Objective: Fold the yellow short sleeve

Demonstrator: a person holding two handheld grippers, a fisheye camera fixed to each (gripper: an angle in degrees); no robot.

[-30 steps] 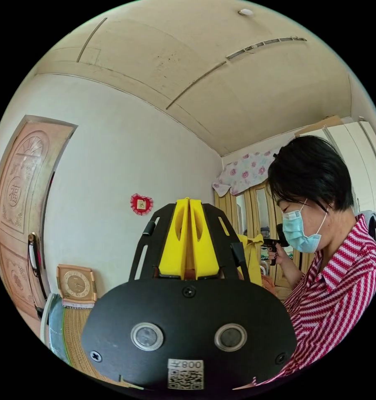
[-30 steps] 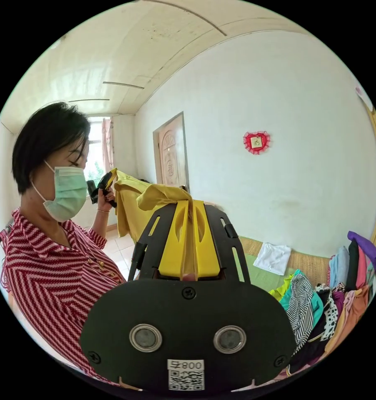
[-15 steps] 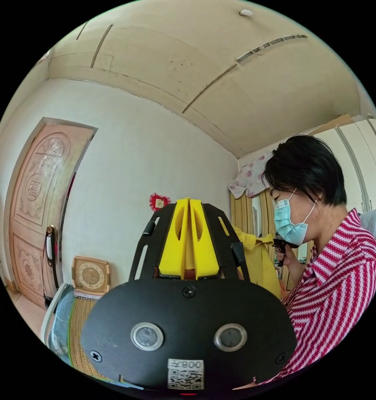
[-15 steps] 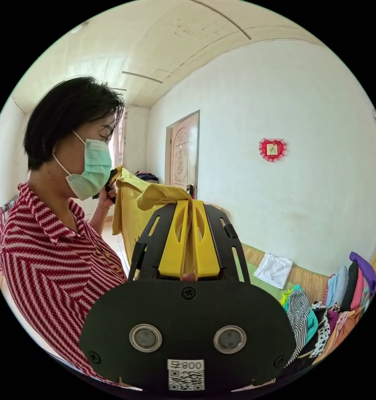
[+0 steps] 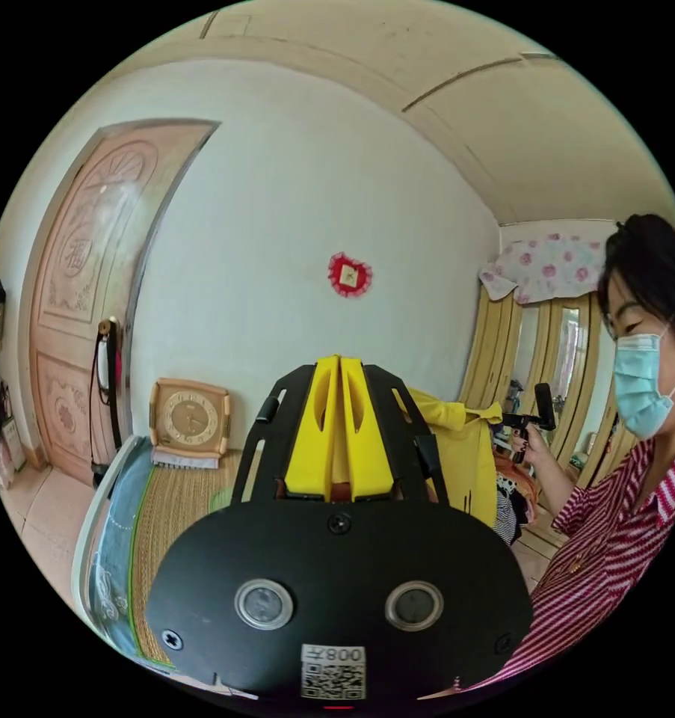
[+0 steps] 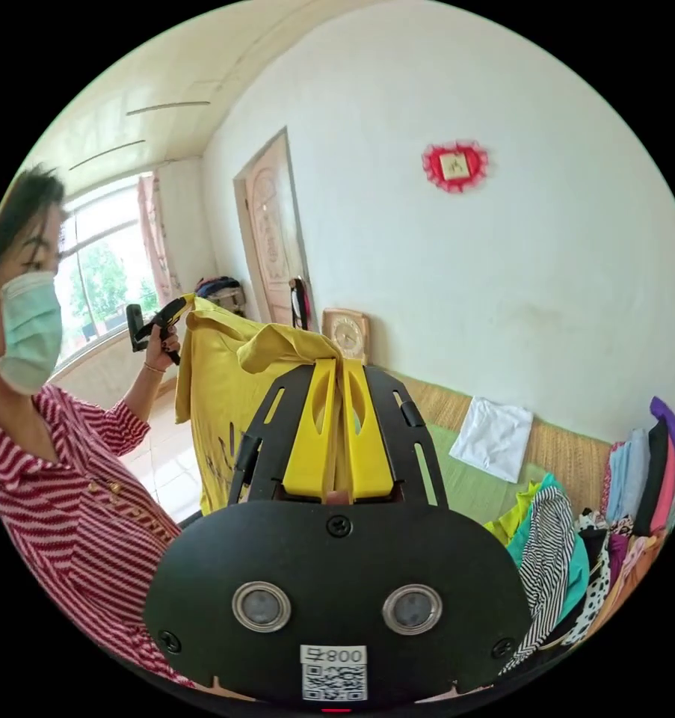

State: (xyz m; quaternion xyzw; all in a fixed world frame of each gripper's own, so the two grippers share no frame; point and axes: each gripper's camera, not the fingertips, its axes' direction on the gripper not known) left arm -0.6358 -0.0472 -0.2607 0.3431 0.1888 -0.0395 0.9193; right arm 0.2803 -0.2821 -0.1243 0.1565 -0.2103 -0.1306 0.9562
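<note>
Now both views have tipped down from the ceiling toward the woven mat (image 6: pixel 442 407), and the yellow short sleeve (image 6: pixel 225 396) hangs spread between the grippers. The right gripper (image 6: pixel 340 366) pinches one shoulder; the left gripper (image 5: pixel 340 363) is pressed together on the other. Judging by this, lowering onto the mat comes next.

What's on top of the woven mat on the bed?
A folded white cloth lies on the woven mat, with a pile of colourful clothes at one end. The tongs' black body hides the near part.
</note>
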